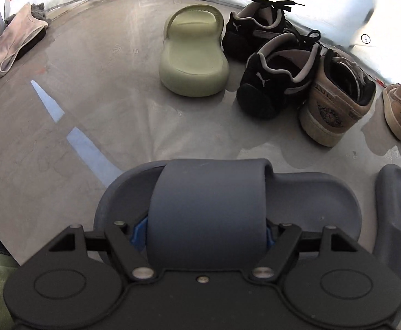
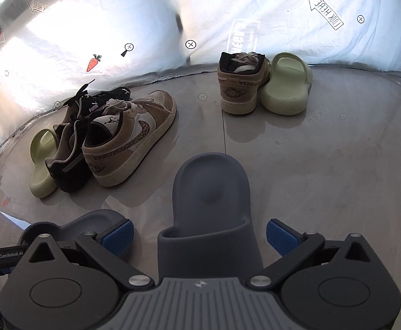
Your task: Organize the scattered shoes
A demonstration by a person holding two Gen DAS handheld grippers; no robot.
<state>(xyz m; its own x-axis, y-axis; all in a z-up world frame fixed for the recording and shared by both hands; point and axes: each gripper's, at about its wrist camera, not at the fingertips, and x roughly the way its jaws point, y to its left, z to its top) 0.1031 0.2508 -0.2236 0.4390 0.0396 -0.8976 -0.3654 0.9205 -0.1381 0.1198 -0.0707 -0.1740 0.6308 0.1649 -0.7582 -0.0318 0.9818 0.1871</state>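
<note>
The left gripper (image 1: 205, 231) has its jaws clamped on the strap of a grey slide (image 1: 227, 192), the blue pads pressing on both sides of the band. The right gripper (image 2: 199, 236) stands with its jaws apart around the second grey slide (image 2: 210, 200); there is a clear gap between each blue pad and the strap, so this slide only lies on the grey floor (image 2: 324, 178).

I think the main risk is on the left side: the strap is soft foam, so the held slide can swing or slip out if the hand turns quickly. On the right, if the jaws close too far toward the heel, they may miss the strap.

The right wrist view shows a tan sneaker (image 2: 241, 85) and a green slide (image 2: 285, 85) standing together at 1 o'clock, which the left view cuts off at its right edge. Only the left wrist view shows a crumpled cloth (image 1: 13, 44) at 10 o'clock.
</note>
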